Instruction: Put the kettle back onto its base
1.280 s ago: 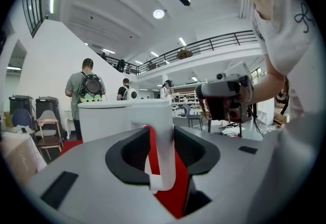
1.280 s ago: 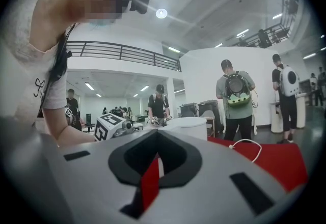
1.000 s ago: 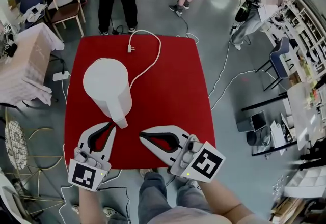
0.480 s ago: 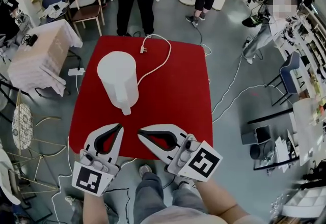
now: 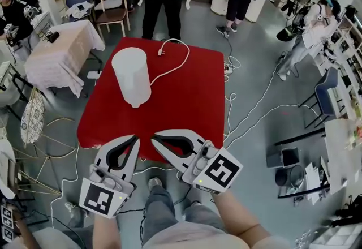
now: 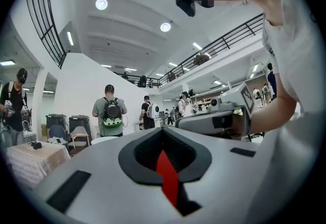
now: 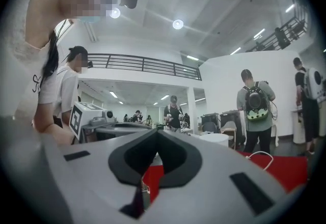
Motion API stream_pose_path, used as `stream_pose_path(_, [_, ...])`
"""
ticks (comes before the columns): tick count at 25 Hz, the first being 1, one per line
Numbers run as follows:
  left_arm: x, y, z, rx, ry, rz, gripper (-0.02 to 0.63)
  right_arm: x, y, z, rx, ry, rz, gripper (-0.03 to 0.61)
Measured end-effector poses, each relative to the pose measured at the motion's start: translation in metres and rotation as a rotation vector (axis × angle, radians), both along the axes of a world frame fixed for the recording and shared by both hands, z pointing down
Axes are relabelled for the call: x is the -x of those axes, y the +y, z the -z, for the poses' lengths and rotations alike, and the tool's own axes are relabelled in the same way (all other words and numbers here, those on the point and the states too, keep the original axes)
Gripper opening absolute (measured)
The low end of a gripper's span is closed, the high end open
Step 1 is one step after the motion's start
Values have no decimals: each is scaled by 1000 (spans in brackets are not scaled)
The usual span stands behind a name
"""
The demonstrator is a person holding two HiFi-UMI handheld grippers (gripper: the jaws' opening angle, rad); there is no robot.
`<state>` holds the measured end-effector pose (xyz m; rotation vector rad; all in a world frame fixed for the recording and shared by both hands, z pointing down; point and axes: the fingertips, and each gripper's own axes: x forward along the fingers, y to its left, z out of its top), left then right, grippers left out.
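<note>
— What are your jaws doing?

— Both pairs are pressed together with nothing in them. My left gripper and right gripper hang side by side over the near edge of the red table, tips close to each other, pointing away from me.

— And the kettle?

— The kettle stands upright on the far left part of the table, well apart from my grippers. A white cord runs out from under it to a plug lying near the far edge. So I judge it already sits on its base, though the base itself is hidden beneath it.

— How would it handle?

— It has a hard, smooth white shell. That makes it stiff, probably slippery on the round body, and heavy if there's water inside, which I can't see. I'd pinch the stub on its near side, which I take for the handle, and keep it level.

— Any brand or writing?

— None I can read on the kettle. The cubes on my grippers carry only black-and-white square markers, no letters.
</note>
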<state>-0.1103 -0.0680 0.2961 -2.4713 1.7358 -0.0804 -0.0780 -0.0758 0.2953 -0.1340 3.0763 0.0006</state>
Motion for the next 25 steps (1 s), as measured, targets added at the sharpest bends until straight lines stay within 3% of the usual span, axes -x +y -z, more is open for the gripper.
stream_pose_path(14, [-75, 75, 11, 26, 11, 145, 11, -64, 71, 11, -68, -4, 118, 8])
stream_pose_path(25, [-131, 98, 20, 18, -5, 172, 11, -113, 97, 21, -77, -6, 156, 8])
